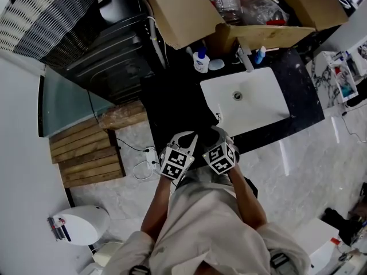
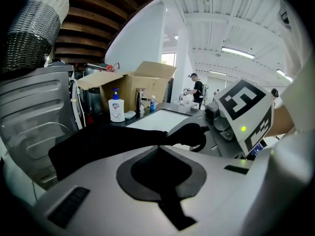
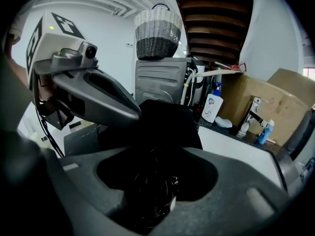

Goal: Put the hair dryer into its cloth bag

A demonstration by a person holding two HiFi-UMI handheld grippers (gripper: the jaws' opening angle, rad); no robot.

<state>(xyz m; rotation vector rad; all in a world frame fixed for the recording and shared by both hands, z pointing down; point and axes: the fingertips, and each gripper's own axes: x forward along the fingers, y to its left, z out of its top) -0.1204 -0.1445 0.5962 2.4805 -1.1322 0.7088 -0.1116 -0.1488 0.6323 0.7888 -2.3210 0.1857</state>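
Cloth bag (image 2: pixel 108 144), one, black, two tongs at it, left tongs (image 2: pixel 158 154) clenched on its edge, right tongs (image 3: pixel 157 156) slightly parted.

2 claws (image 1: pixel 186 141) (image 1: pixel 221 135), 1 cloth bag (image 3: pixel 167 119), 1 sink (image 1: pixel 261 109), 1 cardboard box (image 1: pixel 178 10), 1 basket (image 1: pixel 51 16).

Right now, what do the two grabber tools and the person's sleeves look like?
The left gripper and right gripper are pale grey plastic, narrowing to pointed jaws lined with dark grey pads. Each carries a white cube printed with black square markers, plus a tiny green light. The person wears a loose pale top with short sleeves.
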